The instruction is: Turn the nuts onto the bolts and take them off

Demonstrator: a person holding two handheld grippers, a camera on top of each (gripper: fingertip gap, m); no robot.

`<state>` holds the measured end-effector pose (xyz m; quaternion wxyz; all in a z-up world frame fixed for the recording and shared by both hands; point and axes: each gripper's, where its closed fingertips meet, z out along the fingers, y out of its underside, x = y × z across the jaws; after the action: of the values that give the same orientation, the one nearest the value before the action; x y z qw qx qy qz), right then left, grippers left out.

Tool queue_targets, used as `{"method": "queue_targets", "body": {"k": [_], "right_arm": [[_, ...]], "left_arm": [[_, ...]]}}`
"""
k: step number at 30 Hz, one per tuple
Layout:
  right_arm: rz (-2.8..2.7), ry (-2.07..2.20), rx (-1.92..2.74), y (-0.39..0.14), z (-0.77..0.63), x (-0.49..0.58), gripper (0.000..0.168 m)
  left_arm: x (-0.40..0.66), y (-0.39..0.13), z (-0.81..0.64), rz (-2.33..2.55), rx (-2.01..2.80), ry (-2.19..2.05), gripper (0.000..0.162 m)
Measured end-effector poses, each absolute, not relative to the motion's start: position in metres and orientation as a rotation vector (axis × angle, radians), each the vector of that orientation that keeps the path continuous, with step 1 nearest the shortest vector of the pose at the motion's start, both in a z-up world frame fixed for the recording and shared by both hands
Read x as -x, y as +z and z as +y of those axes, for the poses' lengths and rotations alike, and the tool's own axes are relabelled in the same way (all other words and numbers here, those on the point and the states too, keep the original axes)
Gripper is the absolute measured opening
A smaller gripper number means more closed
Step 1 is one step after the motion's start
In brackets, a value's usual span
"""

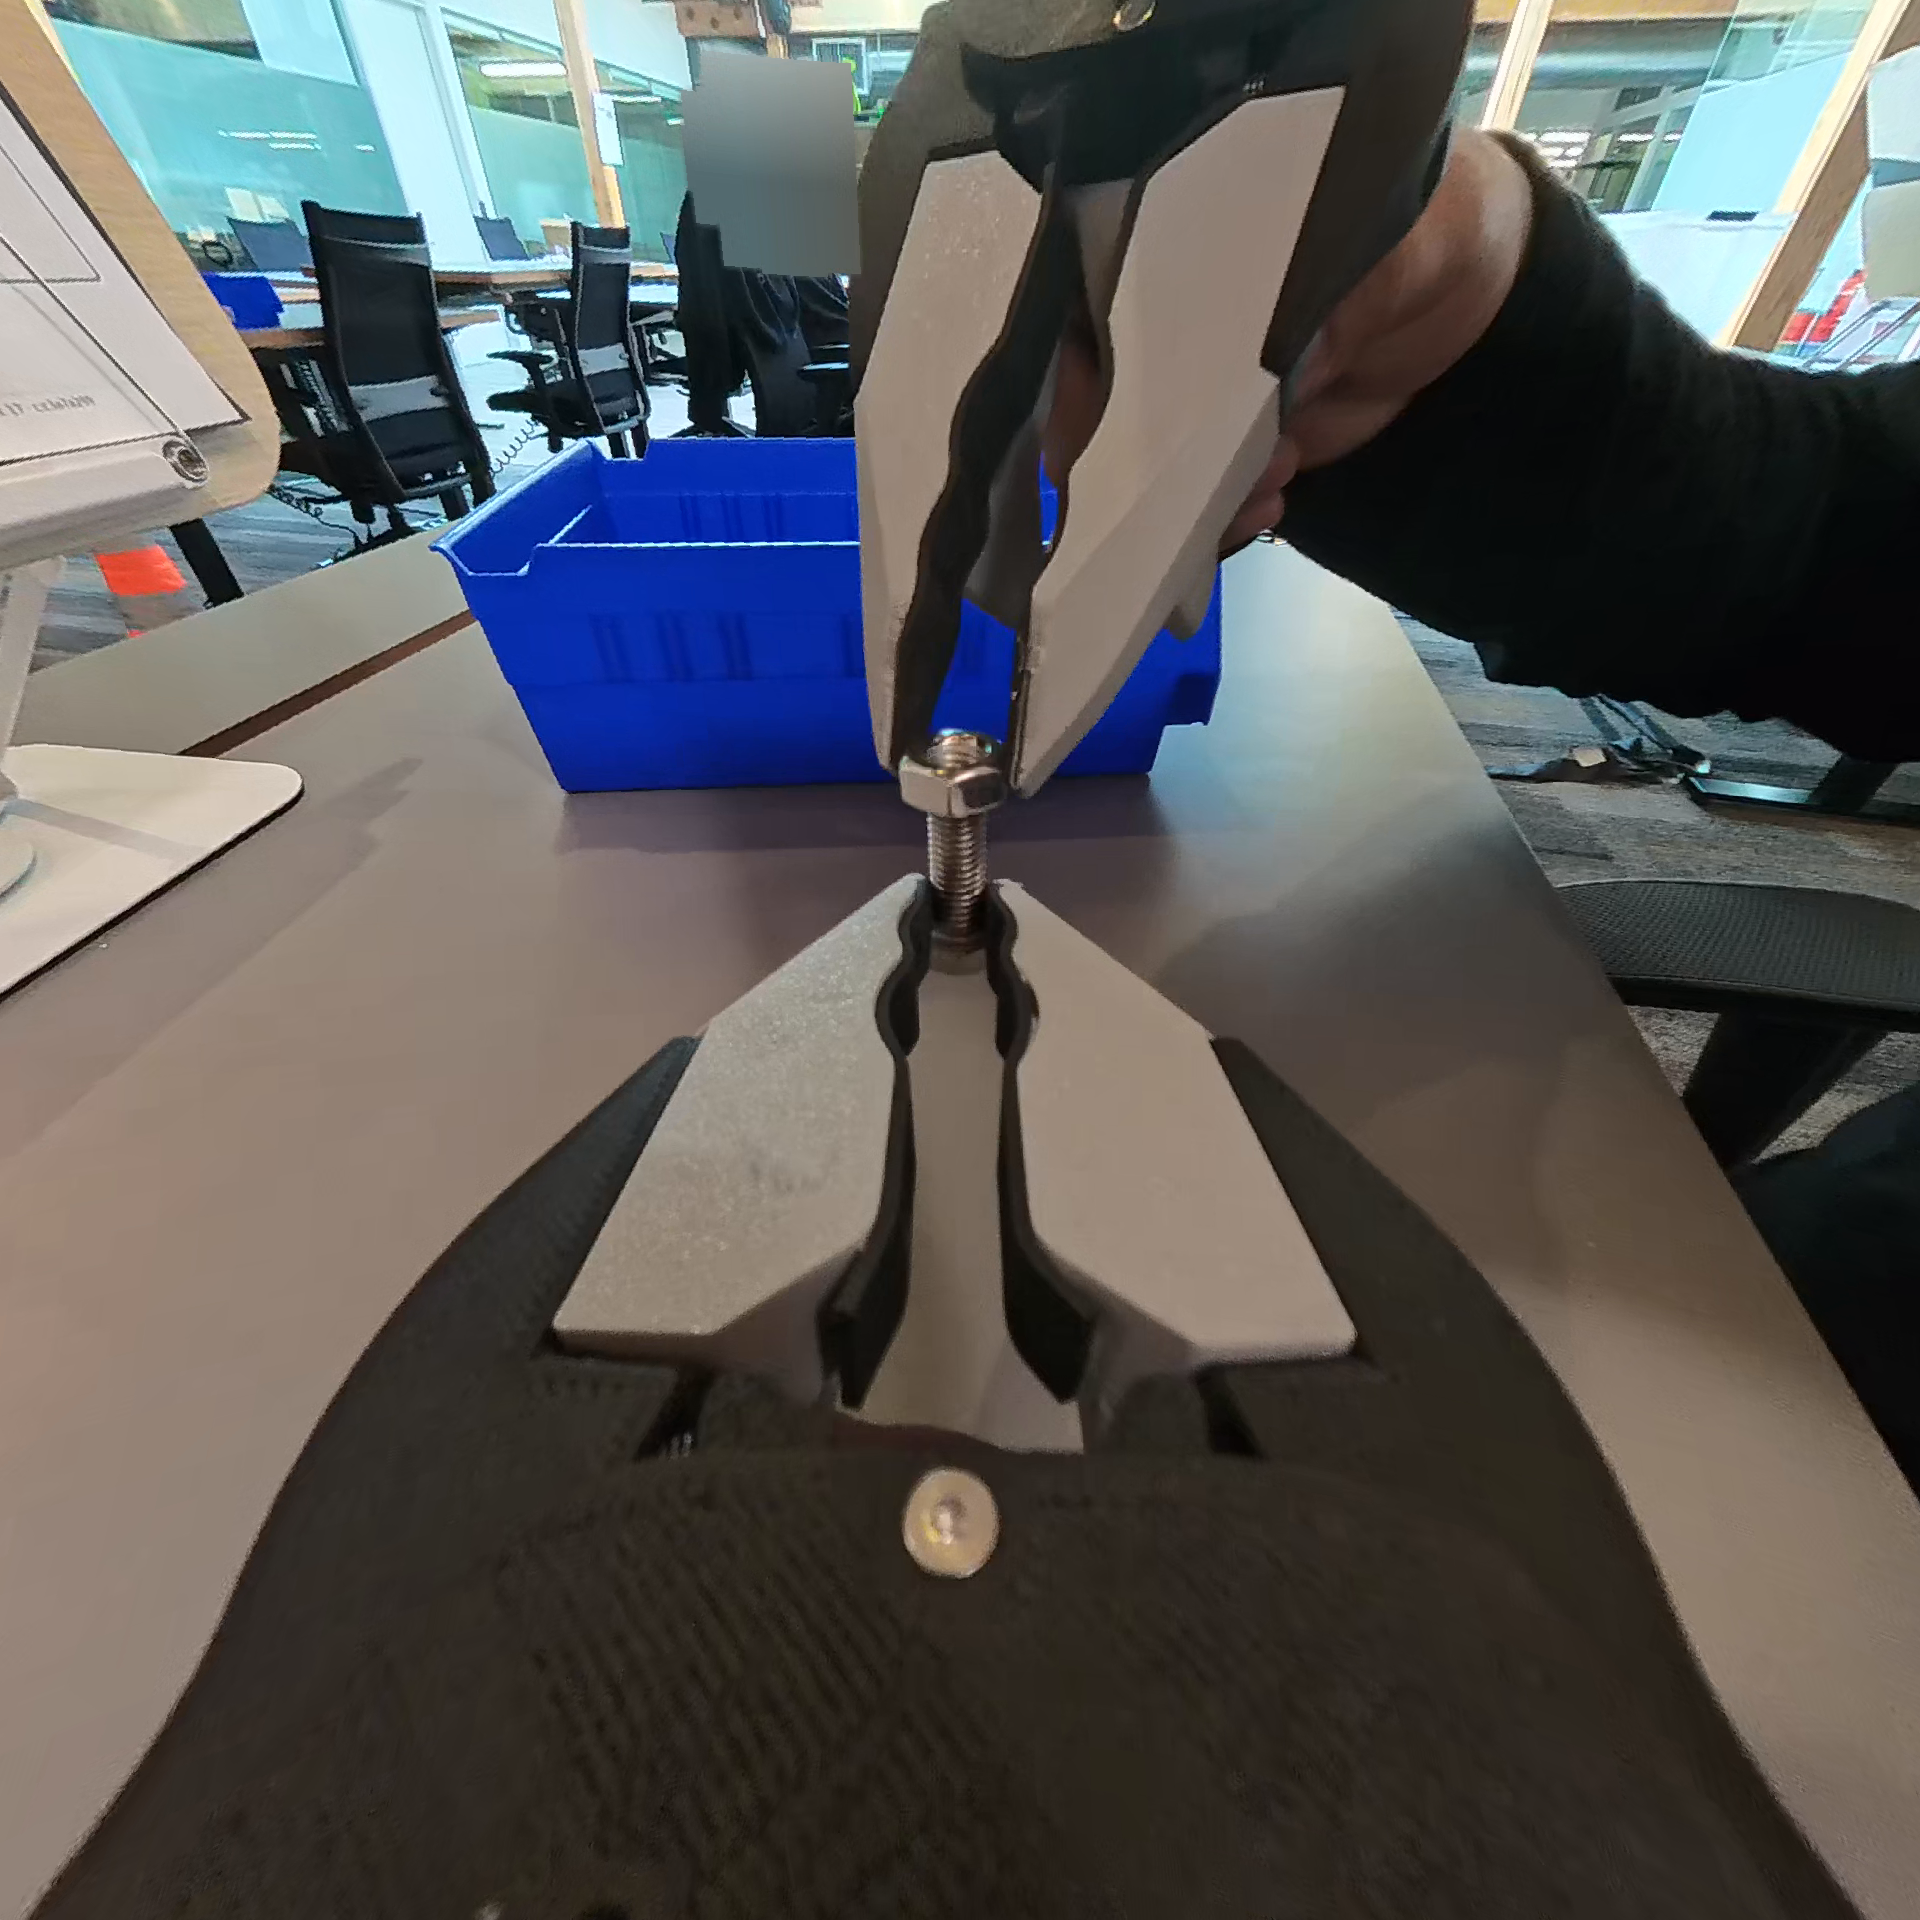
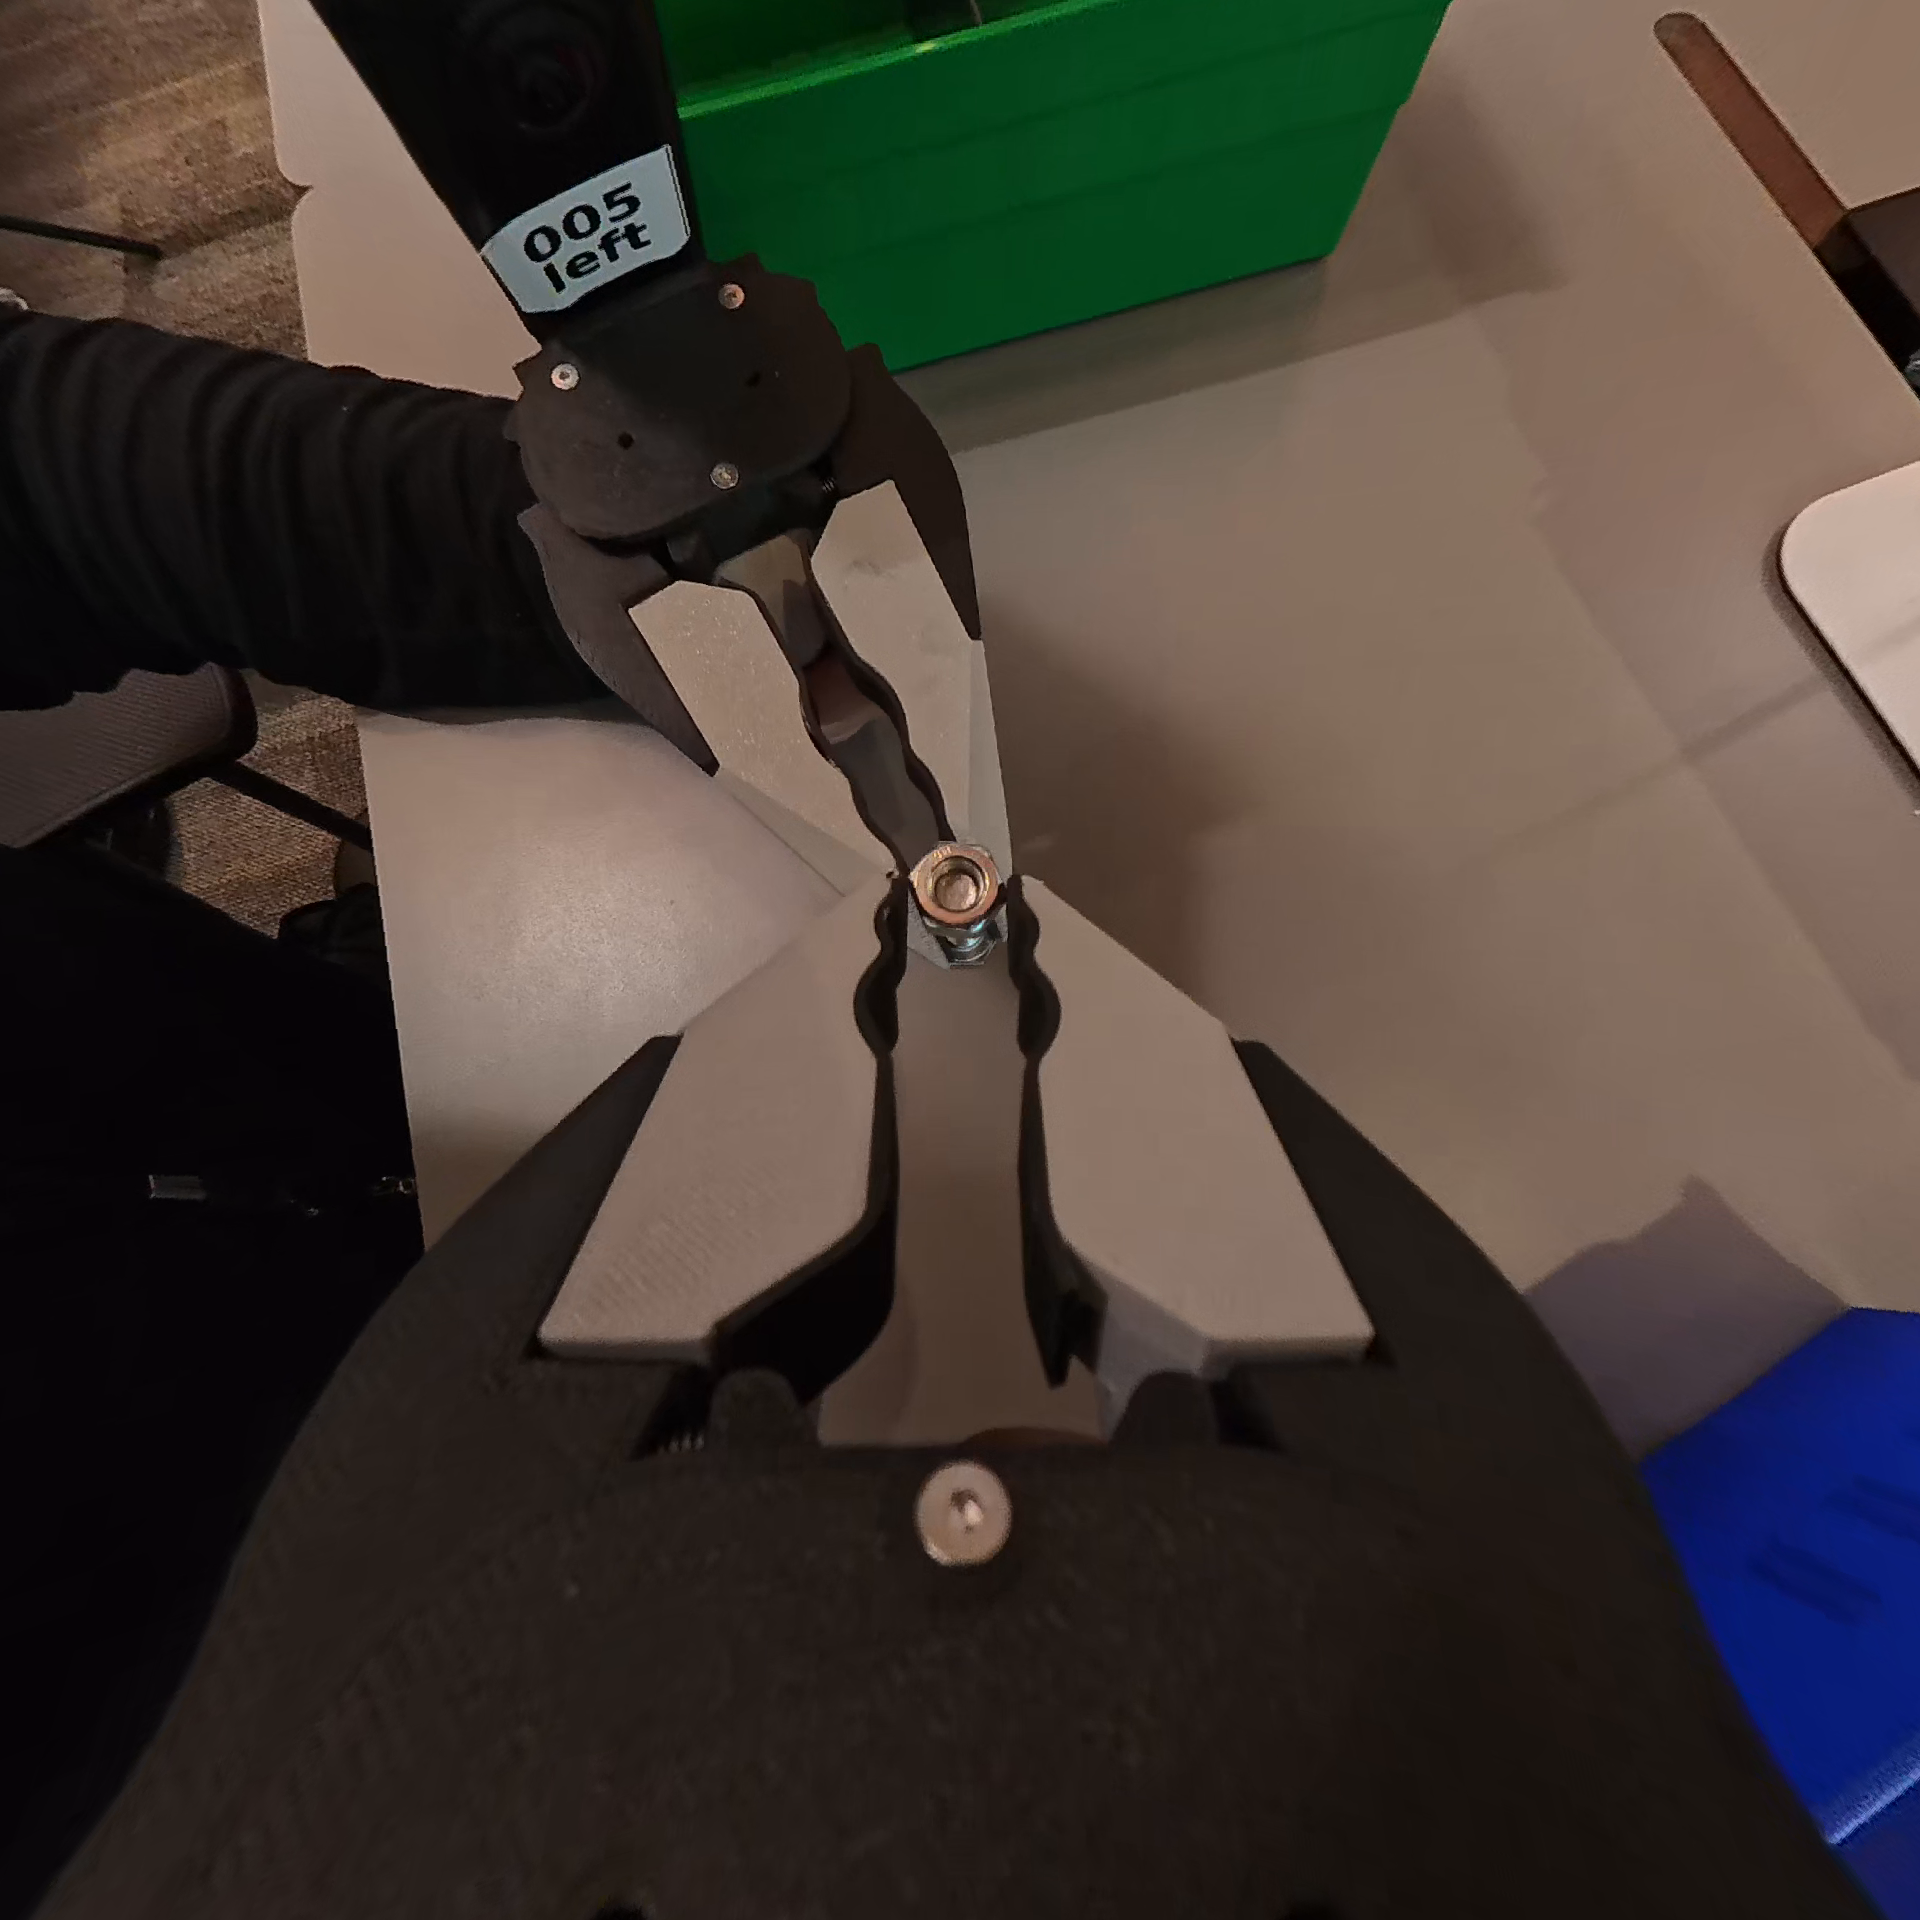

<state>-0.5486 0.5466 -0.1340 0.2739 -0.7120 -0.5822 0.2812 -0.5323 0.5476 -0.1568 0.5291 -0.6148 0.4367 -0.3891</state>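
Left wrist view: the bolt [image 1: 954, 883] is held upright above the grey table [image 1: 416, 935], its lower end clamped in the narrowly parted left claw [image 1: 961, 902]. From above, the nut [image 1: 953, 787] near the bolt's top is pinched by the right claw [image 1: 951, 764], before a blue bin [image 1: 675, 644].

A pale blue label [image 2: 584, 241] with dark print sits on the left gripper's [image 2: 951, 868] black body.

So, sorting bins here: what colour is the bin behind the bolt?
Blue bin, clearest in the left wrist view.
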Motion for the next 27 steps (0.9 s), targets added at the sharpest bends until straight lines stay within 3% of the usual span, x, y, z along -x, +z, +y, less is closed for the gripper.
{"method": "queue_targets", "body": {"k": [21,27], "right_arm": [[-1.595,0.760,1.939,-0.136,0.546,0.548,0.016],[-1.551,0.821,1.885,-0.125,0.546,0.550,0.037]], "left_arm": [[0.531,-0.158,0.547,1.054,1.469,-0.913,0.007],[0.533,-0.155,0.548,1.043,1.459,-0.913,0.007]]}}
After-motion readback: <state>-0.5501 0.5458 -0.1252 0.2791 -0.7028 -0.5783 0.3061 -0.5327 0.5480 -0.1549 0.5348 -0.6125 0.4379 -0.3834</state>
